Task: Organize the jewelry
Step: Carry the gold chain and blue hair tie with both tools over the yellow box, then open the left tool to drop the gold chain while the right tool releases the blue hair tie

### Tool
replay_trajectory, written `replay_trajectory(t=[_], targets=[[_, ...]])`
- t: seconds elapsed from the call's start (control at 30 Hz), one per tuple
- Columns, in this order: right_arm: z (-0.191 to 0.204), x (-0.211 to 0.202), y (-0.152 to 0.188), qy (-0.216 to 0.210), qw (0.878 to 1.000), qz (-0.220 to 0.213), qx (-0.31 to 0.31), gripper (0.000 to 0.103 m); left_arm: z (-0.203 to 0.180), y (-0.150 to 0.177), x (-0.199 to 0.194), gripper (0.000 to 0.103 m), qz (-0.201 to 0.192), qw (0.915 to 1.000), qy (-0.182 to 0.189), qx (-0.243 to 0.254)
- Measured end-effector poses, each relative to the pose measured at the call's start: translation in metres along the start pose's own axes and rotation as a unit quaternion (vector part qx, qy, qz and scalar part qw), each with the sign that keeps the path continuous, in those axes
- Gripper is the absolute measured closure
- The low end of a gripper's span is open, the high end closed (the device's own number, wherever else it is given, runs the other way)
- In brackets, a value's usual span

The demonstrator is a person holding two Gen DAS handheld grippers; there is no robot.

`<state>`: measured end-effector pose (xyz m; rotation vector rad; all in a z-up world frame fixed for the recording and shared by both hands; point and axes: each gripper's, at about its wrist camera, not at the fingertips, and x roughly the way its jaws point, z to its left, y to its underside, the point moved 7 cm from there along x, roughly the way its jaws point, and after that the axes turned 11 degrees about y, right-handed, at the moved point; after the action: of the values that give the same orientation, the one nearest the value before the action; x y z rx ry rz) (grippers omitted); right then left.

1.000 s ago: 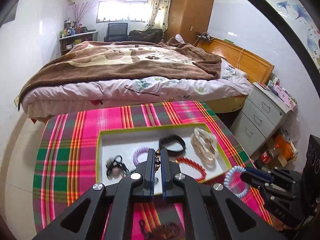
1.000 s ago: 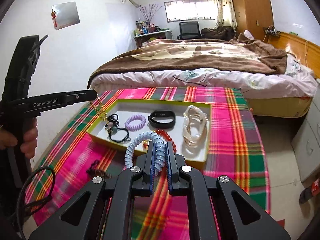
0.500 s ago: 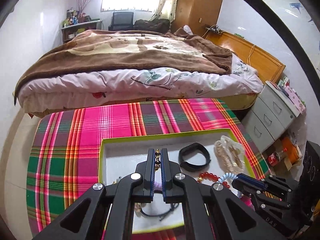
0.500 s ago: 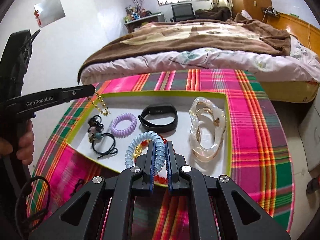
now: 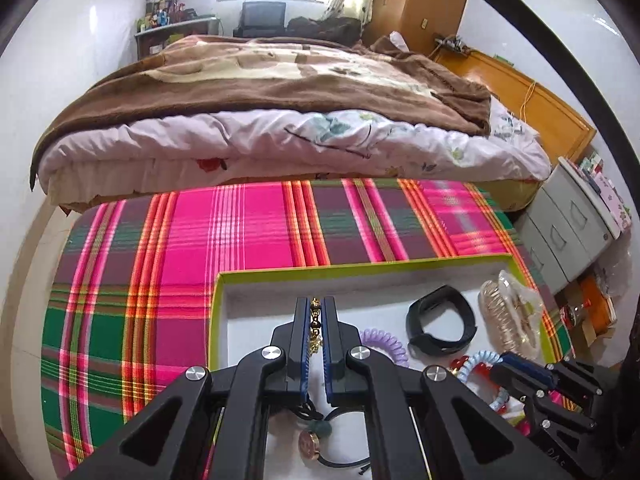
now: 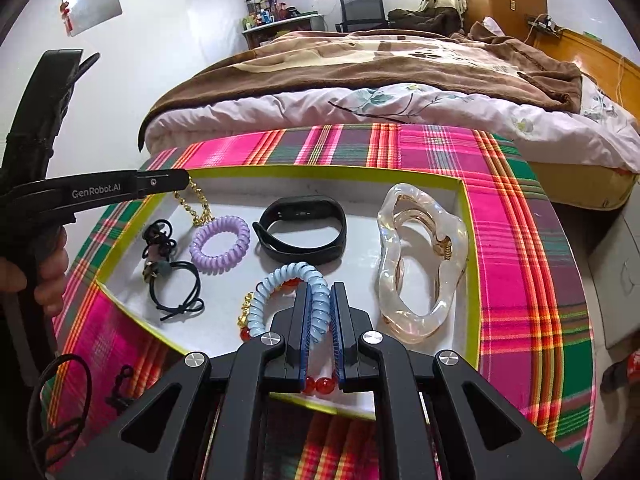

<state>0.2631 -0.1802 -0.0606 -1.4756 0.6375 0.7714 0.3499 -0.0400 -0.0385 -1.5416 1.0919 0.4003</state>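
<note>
A green-rimmed white tray sits on the plaid tablecloth. My left gripper is shut on a gold bead chain; in the right wrist view the chain hangs from it over the tray's far left corner. My right gripper is shut on a light blue coil band, held just over the tray's front, above a red bead bracelet. In the tray lie a purple coil band, a black wristband, a clear hair claw and black hair ties.
A bed stands just beyond the table. Grey drawers stand to the right. Dark hair ties lie on the cloth at the front left, outside the tray. The left gripper's body reaches over the tray's left edge.
Both grippers have moved forward over the tray. The gold chain now hangs lower over the far left corner, and the blue coil band has dropped closer to the tray floor.
</note>
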Motion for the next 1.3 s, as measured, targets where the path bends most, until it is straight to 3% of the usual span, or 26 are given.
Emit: replay_trajectory(t=[0.53,0.6,0.73,0.9,1.03,1.13,1.3], targets=[[0.002,0.004,0.0,0.014,1.0,0.003,-0.01,0.093,0.01,0.009,0.015,0.097,0.023,0.9994,-0.027,-0.004],[0.002,0.004,0.0,0.016,1.0,0.003,-0.012,0.093,0.012,0.011,0.017,0.095,0.026,0.9993,-0.027,-0.007],[0.002,0.004,0.0,0.019,1.0,0.002,-0.013,0.092,0.011,0.011,0.016,0.075,0.023,0.9993,-0.028,-0.006],[0.003,0.002,0.0,0.021,1.0,-0.001,-0.015,0.089,0.01,0.011,0.014,0.071,0.022,0.9993,-0.028,-0.006],[0.004,-0.002,-0.001,0.019,1.0,-0.008,-0.012,0.084,0.007,0.012,0.007,0.055,0.016,0.9995,-0.028,-0.001],[0.005,-0.007,-0.001,0.014,1.0,-0.013,-0.01,0.07,0.006,0.013,0.002,0.055,0.013,0.9995,-0.028,-0.005],[0.007,-0.018,0.001,0.013,1.0,-0.023,-0.008,0.069,-0.001,0.016,-0.011,0.054,0.004,0.9996,-0.027,-0.001]])
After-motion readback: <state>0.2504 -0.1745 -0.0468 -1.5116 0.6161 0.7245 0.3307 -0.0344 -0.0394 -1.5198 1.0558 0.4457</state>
